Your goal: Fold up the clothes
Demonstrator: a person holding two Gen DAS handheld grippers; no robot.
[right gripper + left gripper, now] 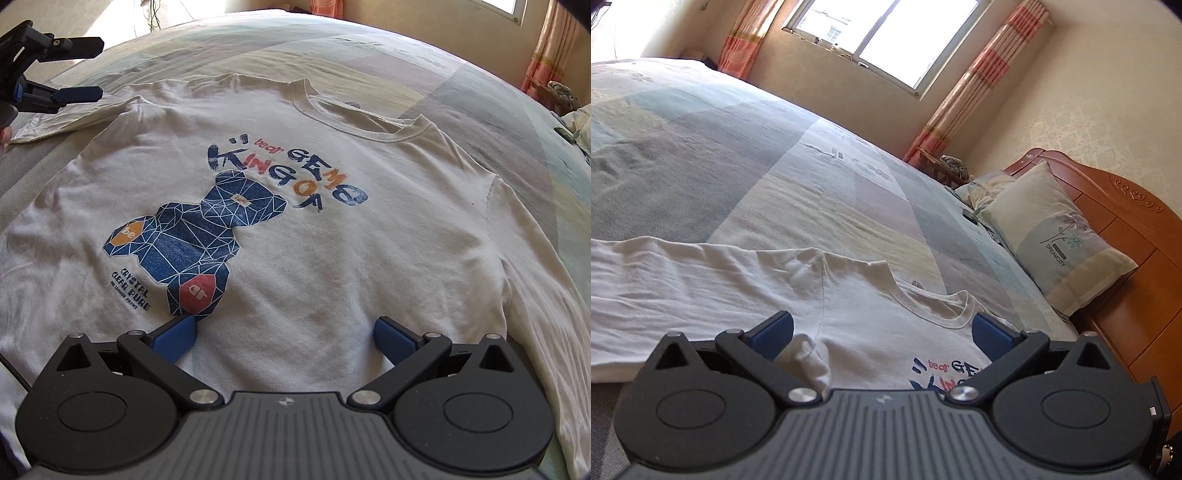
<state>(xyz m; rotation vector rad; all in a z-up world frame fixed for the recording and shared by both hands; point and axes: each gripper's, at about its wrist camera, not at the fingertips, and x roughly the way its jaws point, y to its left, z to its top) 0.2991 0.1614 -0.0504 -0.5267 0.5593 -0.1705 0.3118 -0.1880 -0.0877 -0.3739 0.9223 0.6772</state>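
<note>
A white long-sleeved shirt (314, 236) with a blue bear print lies flat, front up, on the bed. Its collar (365, 122) points away from me. In the right wrist view my right gripper (284, 334) hangs open over the shirt's lower front, nothing between its blue pads. My left gripper (79, 66) shows at the upper left of that view, open, above the shirt's left sleeve (62, 118). In the left wrist view the left gripper (882, 332) stands open over the shoulder area of the shirt (738, 288), near the collar (934, 306).
The bed (757, 147) carries a pale patchwork cover. Pillows (1049, 236) lean against a wooden headboard (1126, 229) at the right. A window (886, 33) with pink-striped curtains (979, 85) is behind the bed. Part of a hand (5, 133) shows at the left edge.
</note>
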